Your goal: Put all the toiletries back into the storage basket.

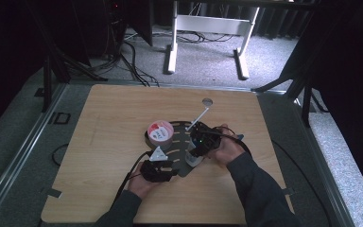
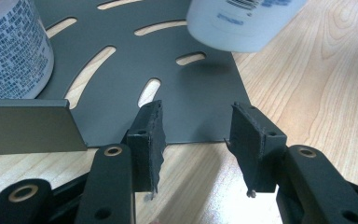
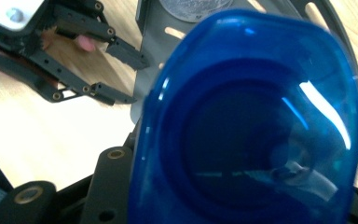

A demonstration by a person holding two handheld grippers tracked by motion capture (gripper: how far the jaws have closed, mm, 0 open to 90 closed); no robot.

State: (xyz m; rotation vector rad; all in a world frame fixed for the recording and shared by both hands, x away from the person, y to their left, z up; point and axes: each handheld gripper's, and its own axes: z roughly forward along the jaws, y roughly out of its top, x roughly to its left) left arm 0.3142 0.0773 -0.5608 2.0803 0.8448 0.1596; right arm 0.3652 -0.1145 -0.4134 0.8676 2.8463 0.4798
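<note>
A dark grey slotted plate (image 1: 182, 142) lies flat on the wooden table. On it stands a white tub with a red and white lid (image 1: 160, 132); its printed side (image 2: 9, 51) is close in the left gripper view. My right gripper (image 1: 196, 150) is shut on a pale bottle (image 2: 242, 21) by its blue cap (image 3: 251, 126), at the plate's near right part. I cannot tell whether the bottle's base touches the plate. My left gripper (image 2: 196, 135) is open, its jaws level over the plate's near edge (image 2: 200, 116), with nothing pressed between them.
A thin white rod (image 1: 198, 118) lies on the table behind the plate, pointing at a round hole (image 1: 207, 101) in the tabletop. A grey metal tab (image 2: 23, 126) sticks out left of my left jaw. Bare wood spreads left and far of the plate.
</note>
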